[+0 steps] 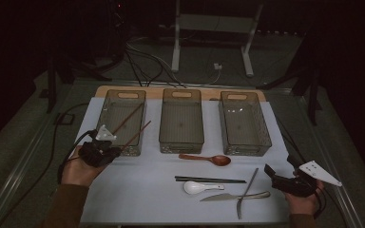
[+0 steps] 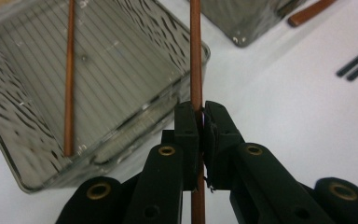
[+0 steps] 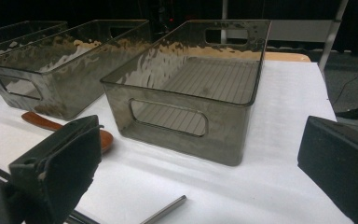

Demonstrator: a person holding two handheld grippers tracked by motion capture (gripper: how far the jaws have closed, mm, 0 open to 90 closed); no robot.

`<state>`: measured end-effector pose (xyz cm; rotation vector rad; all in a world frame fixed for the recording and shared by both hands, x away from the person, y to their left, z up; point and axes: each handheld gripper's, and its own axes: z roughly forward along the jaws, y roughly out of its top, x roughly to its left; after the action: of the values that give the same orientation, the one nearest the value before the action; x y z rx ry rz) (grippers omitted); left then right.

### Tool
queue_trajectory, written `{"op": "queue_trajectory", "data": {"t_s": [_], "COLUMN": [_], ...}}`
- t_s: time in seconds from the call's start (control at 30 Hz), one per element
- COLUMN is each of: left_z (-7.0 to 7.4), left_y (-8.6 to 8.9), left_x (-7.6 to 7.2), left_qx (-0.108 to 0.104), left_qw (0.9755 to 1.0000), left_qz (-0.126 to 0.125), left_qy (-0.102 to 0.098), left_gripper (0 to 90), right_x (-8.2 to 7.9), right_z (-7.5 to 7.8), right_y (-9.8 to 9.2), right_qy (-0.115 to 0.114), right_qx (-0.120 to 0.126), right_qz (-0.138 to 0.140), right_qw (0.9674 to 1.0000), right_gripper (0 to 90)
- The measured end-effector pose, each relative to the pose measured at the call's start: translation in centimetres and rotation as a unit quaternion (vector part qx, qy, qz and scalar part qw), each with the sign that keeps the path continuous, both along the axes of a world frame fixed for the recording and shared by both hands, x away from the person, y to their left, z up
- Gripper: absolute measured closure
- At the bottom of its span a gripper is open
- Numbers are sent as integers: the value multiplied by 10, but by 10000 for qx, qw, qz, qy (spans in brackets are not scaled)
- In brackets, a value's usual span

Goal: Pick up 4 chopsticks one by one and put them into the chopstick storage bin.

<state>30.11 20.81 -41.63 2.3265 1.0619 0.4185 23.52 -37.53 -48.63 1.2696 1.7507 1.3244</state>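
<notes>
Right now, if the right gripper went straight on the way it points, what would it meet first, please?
Probably the near end wall of the right-hand bin, dead ahead between the right gripper's open jaws; depth is hard to judge.

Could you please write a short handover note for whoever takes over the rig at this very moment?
Left gripper: shut on a brown chopstick, held over the near corner of the left bin.
Right gripper: open, nothing between its jaws, at the table's right edge.
Done: one other brown chopstick already lies slanted in the left bin.
Left: the held chopstick probably goes in beside it. The middle bin and right bin look empty. On the white table remain a brown spoon, black chopsticks, a white spoon, a knife and a metal rod.
</notes>
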Motion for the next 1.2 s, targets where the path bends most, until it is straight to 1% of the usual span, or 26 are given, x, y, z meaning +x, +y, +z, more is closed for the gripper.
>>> {"op": "queue_trajectory", "data": {"t_s": [0.1, 0.27, 0.37, 0.6, 0.83, 1.2], "left_z": [4, 8, 8, 9, 9, 14], "left_y": [-1, -1, 0, 3, 7, 14], "left_x": [6, 15, 22, 34, 41, 53], "left_qx": [-16, 13, -13, 16, -16, -27], "left_qw": [10000, 9999, 9997, 9991, 9983, 9971], "left_qz": [64, 163, 261, 422, 577, 763], "left_qy": [-38, -29, -19, 14, 13, 12], "left_gripper": [864, 864, 864, 864, 864, 864], "right_x": [0, 0, 0, 0, 0, 1], "right_z": [0, 0, 0, 0, 0, -1], "right_y": [0, 0, 0, 0, 0, 1], "right_qy": [-4, -2, -3, -2, 10, 18], "right_qx": [-7, -2, -1, -2, -7, -4], "right_qz": [5, 2, 2, 8, 9, 13], "right_qw": [10000, 10000, 10000, 10000, 10000, 10000], "right_gripper": [0, 0, 0, 0, 0, 0]}}
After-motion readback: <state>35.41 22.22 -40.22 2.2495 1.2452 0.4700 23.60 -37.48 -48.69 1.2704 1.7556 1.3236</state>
